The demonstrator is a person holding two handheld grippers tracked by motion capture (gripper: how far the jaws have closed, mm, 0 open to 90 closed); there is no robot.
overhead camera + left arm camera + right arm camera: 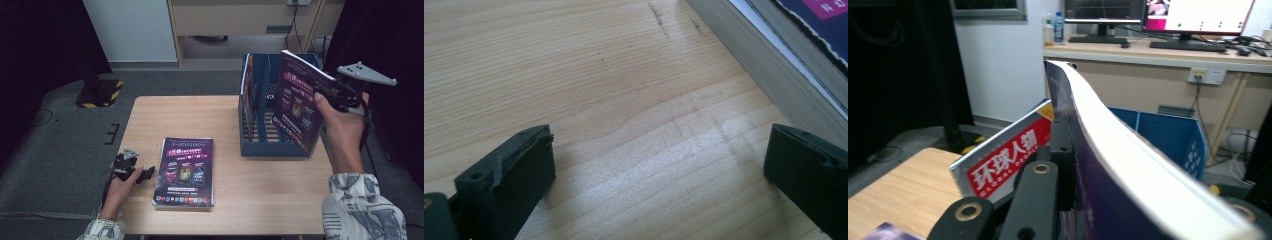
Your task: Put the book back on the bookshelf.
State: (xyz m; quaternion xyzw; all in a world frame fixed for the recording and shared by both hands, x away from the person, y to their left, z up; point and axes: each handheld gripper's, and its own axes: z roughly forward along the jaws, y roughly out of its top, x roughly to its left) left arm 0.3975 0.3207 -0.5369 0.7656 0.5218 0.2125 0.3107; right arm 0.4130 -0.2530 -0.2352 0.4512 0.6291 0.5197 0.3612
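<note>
The right gripper (320, 86) was clamped on the edge of a purple-covered magazine (298, 107), its jaws pressed tight against the paper, and it held that magazine upright and slightly tilted just at the right-hand side of the blue file rack (260, 130). In the right gripper view the magazine (1128, 165) ran edge-on away from the camera, its white page block curving upward, with the dark jaw flat against its purple cover. The magazine's lower corner hung in front of the rack's right end — whether it touched the rack could not be told.

A second magazine (245, 75) with a red-and-white cover stood in the leftmost slot of the rack; the right gripper view showed it (1008, 160) leaning just to the left of the held one.

Well to the left of the rack, a stack of the same purple magazines (185, 171) lay flat on the wooden table (165, 115). The left gripper (137, 172) rested low on the table just left of that stack, farther still from the rack. Its jaws stood wide apart with nothing between them — only bare wood in the left gripper view (649, 160), the stack's page edges (769, 65) running past on the right.
</note>
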